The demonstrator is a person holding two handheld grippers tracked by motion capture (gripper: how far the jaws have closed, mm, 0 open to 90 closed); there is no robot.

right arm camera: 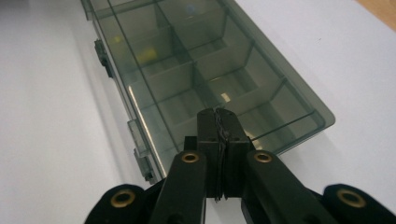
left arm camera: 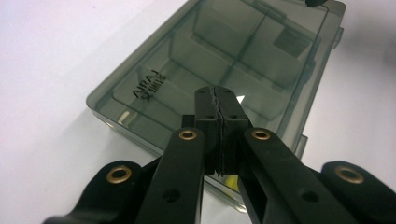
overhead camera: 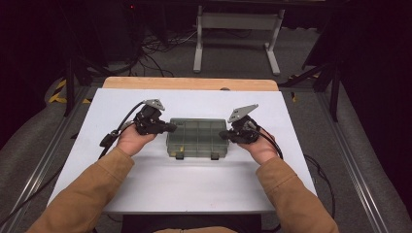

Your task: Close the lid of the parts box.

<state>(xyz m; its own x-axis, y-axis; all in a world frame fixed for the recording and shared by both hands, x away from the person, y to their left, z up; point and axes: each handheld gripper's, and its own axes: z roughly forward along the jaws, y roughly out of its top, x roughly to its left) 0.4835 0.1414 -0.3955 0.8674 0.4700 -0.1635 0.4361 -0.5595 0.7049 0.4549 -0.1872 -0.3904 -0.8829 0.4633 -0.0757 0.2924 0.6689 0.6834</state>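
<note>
A smoke-tinted clear plastic box [overhead camera: 198,138] with inner dividers lies flat at the centre of the high view, on a white surface [overhead camera: 184,184]. Its lid is down, and two latches show on the edge nearest the person.

The left gripper [overhead camera: 171,127] sits at the box's left end, just left of frame centre. In the left gripper view its jaws are pressed together with nothing between them, tips over the near corner of the lid [left arm camera: 205,60].

The right gripper [overhead camera: 223,134] sits at the box's right end. In the right gripper view its jaws are likewise pressed together and empty, tips over the lid's end [right arm camera: 187,70].

Whether either tip touches the lid cannot be told. A small yellow item [right arm camera: 145,55] lies in one compartment, in the upper left of the right gripper view.
</note>
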